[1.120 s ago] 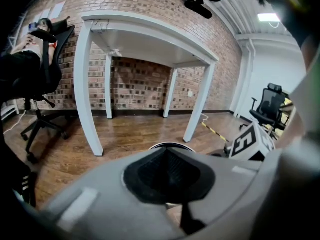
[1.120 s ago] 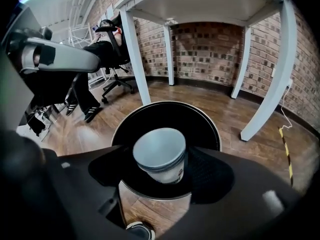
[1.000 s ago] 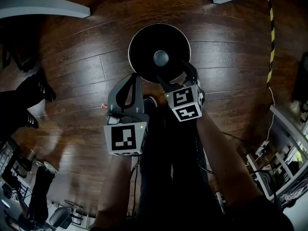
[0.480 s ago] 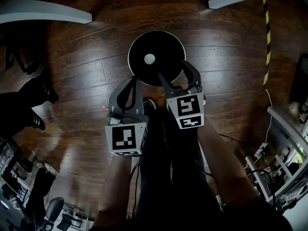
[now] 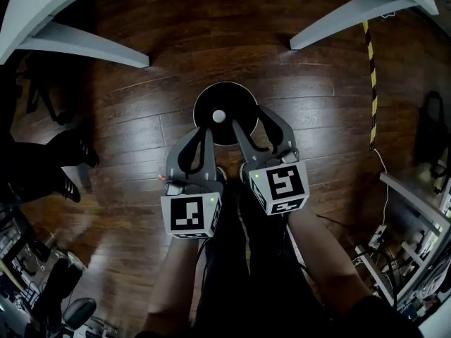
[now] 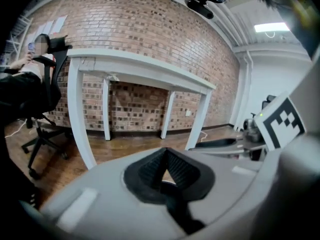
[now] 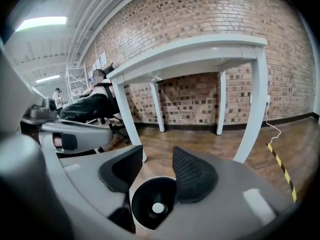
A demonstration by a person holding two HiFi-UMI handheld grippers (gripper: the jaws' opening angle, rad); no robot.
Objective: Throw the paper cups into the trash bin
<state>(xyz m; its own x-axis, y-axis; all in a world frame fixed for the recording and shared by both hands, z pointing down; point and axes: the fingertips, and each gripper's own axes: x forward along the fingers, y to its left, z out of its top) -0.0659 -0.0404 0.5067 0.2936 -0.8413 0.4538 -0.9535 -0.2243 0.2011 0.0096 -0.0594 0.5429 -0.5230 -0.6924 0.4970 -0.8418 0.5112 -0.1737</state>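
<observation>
I stand on a dark wooden floor (image 5: 127,139) between white tables (image 5: 70,44), and the black trash bin (image 5: 227,108) stands on the floor directly in front of my feet, under both tongs. My right gripper (image 7: 156,176) hangs above the bin's near edge; its jaws are about half apart and are closing, and between them there is nothing, I see only the floor and the open mouth of the bin below. My left gripper (image 6: 166,156) is beside it, the two well near each other, with its jaw tips pressed together and nothing in them. At the bottom of the bin lies a small white round thing, which I take for the paper cup (image 5: 219,116), near the middle and away from the wall. So I judge this cup is thrown and the step is the finishing of the release. To do it well, I should keep the right tongs above the rim and not touch it, let the jaws close empty, and then look for another cup; in these views I see none outside the bin.
</observation>
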